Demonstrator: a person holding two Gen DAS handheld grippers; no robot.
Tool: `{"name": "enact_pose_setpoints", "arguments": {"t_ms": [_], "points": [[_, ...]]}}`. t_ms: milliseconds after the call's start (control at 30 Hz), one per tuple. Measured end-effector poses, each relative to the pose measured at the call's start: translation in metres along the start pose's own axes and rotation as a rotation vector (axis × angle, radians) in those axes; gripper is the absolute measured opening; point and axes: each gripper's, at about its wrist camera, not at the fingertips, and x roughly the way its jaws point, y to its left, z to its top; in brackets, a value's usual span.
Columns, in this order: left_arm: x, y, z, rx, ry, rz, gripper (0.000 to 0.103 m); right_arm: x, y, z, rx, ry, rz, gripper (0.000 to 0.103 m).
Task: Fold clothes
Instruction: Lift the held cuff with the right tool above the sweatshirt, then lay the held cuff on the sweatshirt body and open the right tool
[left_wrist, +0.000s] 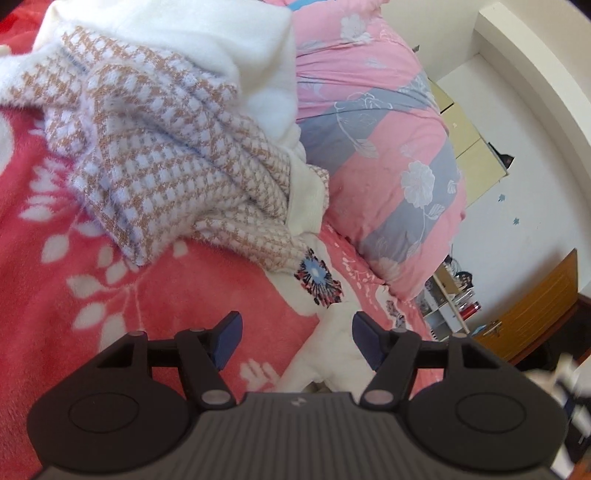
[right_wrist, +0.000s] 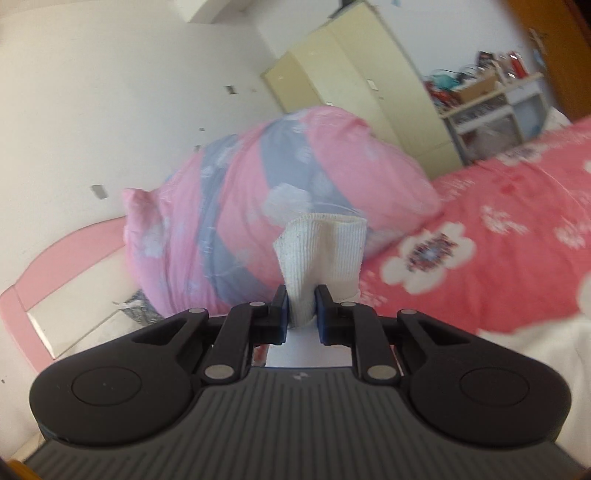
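A fuzzy sweater (left_wrist: 166, 155) in white and tan houndstooth lies crumpled on the red floral blanket (left_wrist: 110, 295), its white ribbed hem (left_wrist: 306, 199) toward the duvet. My left gripper (left_wrist: 295, 338) hovers open above the blanket, short of the sweater, with nothing between its blue pads. In the right wrist view my right gripper (right_wrist: 301, 314) is shut on a white ribbed cuff (right_wrist: 325, 251) of the garment, which stands up between the pads. More white cloth (right_wrist: 535, 354) trails at the lower right.
A rolled pink and grey floral duvet (left_wrist: 388, 147) (right_wrist: 277, 192) lies beside the sweater toward the wall. A pink headboard (right_wrist: 66, 258), a cream wardrobe (right_wrist: 362, 81), a cluttered white shelf unit (right_wrist: 491, 99) and a wooden door (left_wrist: 535, 314) ring the bed.
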Motion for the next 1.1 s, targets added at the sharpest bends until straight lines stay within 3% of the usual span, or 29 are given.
{"name": "enact_pose_setpoints", "arguments": {"t_ms": [200, 400, 500, 600, 667, 767, 800, 833, 867, 900, 967, 1100], "points": [[0.004, -0.007, -0.005, 0.059, 0.022, 0.030, 0.066, -0.019, -0.088, -0.065, 0.160, 0.100, -0.156, 0.017], [0.000, -0.017, -0.007, 0.107, 0.039, 0.025, 0.066, -0.042, -0.145, -0.098, 0.428, 0.154, -0.165, 0.021], [-0.006, -0.020, -0.008, 0.123, 0.030, 0.004, 0.067, -0.047, -0.163, -0.102, 0.586, 0.152, -0.133, 0.030], [-0.006, -0.021, -0.010, 0.130, 0.030, 0.021, 0.067, -0.050, -0.173, -0.105, 0.735, 0.126, -0.105, 0.049], [-0.003, -0.020, -0.010, 0.120, 0.039, 0.022, 0.067, -0.052, -0.176, -0.106, 0.768, 0.126, -0.112, 0.052], [-0.002, -0.020, -0.011, 0.117, 0.042, 0.026, 0.067, -0.048, -0.174, -0.107, 0.724, 0.178, -0.161, 0.052], [-0.001, -0.019, -0.012, 0.118, 0.043, 0.028, 0.067, -0.045, -0.171, -0.107, 0.701, 0.193, -0.165, 0.047], [-0.001, -0.019, -0.012, 0.115, 0.043, 0.029, 0.067, -0.041, -0.168, -0.104, 0.667, 0.207, -0.164, 0.027], [-0.001, -0.019, -0.012, 0.111, 0.042, 0.031, 0.067, -0.038, -0.165, -0.099, 0.623, 0.222, -0.171, 0.013], [0.000, -0.018, -0.012, 0.109, 0.043, 0.033, 0.067, -0.031, -0.159, -0.093, 0.589, 0.233, -0.169, 0.008], [0.000, -0.017, -0.012, 0.106, 0.043, 0.036, 0.067, -0.017, -0.144, -0.069, 0.536, 0.216, -0.140, 0.007], [0.001, -0.016, -0.012, 0.102, 0.045, 0.030, 0.067, -0.015, -0.094, -0.001, 0.352, 0.081, -0.011, 0.007]]}}
